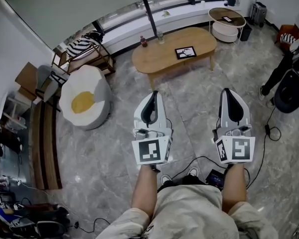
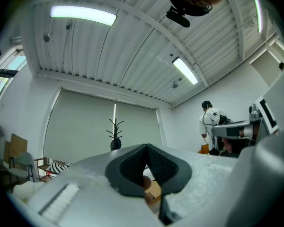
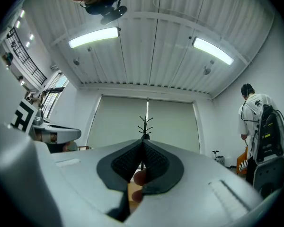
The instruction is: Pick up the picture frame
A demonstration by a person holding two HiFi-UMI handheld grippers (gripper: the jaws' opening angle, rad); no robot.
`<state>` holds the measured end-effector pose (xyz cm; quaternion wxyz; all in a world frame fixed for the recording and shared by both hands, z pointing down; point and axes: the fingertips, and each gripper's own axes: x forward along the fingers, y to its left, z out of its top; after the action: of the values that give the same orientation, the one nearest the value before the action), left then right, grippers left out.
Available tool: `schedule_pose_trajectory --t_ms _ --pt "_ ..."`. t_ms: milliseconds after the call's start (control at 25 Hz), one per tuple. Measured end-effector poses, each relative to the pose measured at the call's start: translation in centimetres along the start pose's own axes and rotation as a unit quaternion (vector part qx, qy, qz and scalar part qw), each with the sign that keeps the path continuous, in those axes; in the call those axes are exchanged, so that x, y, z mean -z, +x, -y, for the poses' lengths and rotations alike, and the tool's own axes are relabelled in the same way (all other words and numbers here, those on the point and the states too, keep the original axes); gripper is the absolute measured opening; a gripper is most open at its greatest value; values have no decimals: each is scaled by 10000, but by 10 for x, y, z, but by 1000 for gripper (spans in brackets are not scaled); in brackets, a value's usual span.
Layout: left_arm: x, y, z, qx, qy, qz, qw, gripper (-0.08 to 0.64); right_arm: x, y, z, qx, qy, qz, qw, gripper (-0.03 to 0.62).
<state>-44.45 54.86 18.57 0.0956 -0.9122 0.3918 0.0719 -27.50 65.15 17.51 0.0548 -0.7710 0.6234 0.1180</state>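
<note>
A black picture frame (image 1: 185,52) lies flat on the oval wooden coffee table (image 1: 159,54), toward its right half. Both grippers hang well short of the table, over the grey marble floor in front of me. My left gripper (image 1: 152,94) is shut with nothing between its jaws, and the same holds for my right gripper (image 1: 228,91). In the left gripper view the closed left gripper (image 2: 146,148) tilts up at the ceiling; the right gripper view shows the closed right gripper (image 3: 142,143) aimed at a blind and a coat stand (image 3: 145,126). Neither gripper view shows the frame.
A fried-egg beanbag (image 1: 84,102) sits left of the table. A small bottle (image 1: 144,42) and a glass (image 1: 160,36) stand on the table's far edge by a black tripod pole (image 1: 148,11). A round side table (image 1: 226,20) stands far right. A person (image 3: 253,122) stands at right.
</note>
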Motion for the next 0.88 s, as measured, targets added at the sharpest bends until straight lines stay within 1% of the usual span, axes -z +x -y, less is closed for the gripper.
schedule_pose_trajectory --t_ms 120,240,360,520,640,800,880 --pt "4 7 22 15 0 -67 10000 6 4 -6 20 5 51 -38 10000 0" --pt "7 14 36 11 -47 -144 9999 6 6 -6 36 7 112 -78 9999 0" --pt "5 22 46 62 4 -185 9998 6 5 -4 48 27 189 -110 9998 0" --pt "0 23 50 15 -12 -136 9999 6 5 -7 52 5 204 -85 9998 0" --pt "-3 27 47 -37 88 -79 9999 6 7 -5 53 -13 211 -69 9998 0" --pt "5 32 44 -112 -151 -67 9998 6 12 4 48 -124 148 -83 9998 0" --pt "10 37 43 -90 -135 -46 9999 6 17 10 46 -191 121 -88 9997 0"
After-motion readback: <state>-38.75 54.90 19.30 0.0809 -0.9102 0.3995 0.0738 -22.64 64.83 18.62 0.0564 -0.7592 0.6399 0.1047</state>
